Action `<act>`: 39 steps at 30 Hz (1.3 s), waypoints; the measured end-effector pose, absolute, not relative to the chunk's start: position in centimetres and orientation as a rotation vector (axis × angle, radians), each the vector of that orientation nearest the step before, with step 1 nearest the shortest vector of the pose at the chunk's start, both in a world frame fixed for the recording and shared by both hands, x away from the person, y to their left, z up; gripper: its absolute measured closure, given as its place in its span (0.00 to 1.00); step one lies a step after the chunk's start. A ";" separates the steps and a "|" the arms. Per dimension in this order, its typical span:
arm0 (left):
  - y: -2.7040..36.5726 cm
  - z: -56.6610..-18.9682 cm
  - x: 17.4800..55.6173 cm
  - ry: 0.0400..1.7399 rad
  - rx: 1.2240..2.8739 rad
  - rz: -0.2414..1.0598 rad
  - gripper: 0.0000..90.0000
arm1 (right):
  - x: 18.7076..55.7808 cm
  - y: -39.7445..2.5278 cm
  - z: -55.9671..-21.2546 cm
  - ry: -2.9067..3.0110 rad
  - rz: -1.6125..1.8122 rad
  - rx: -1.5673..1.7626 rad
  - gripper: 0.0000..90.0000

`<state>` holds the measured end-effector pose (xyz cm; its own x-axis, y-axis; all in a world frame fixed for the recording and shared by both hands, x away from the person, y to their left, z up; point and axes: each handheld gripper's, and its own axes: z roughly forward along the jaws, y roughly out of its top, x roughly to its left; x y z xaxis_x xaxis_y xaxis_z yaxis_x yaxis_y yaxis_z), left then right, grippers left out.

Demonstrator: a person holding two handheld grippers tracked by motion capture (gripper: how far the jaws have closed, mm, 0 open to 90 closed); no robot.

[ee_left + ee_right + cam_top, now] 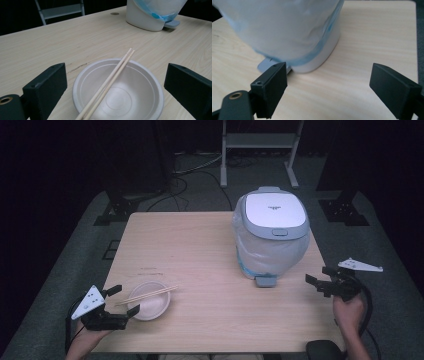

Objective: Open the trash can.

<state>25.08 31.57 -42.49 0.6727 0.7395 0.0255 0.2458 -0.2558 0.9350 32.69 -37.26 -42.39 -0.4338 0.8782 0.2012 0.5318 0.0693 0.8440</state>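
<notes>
Light wood table (200,245) in middle, pale grain. Grey carpet floor (200,195) around it. Black cables (187,175) trail over carpet behind table. White metal stand (260,142) at rear. Black stand feet (117,210) at left and right. Surroundings dark, walls unlit.

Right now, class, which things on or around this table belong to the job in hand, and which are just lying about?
Job in hand:
bowl
chopsticks
bin
left gripper
right gripper

Lying about:
cables on the floor
metal stand behind the table
</notes>
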 end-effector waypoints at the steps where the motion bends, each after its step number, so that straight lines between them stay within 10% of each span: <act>1: 31.6 -42.5 25.1 0.783 1.814 0.575 0.04 | 33.1 -37.3 -42.2 1.999 1.313 1.401 0.15; 39: 31.3 -43.0 25.5 0.763 1.821 0.551 0.04 | 49.7 -35.7 -39.2 1.885 1.316 1.440 0.22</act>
<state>25.52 31.27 -42.95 0.6922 0.7215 0.0186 0.2446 -0.2588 0.9345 49.72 -35.66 -39.21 -0.3717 0.9059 0.2027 0.5026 0.0128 0.8645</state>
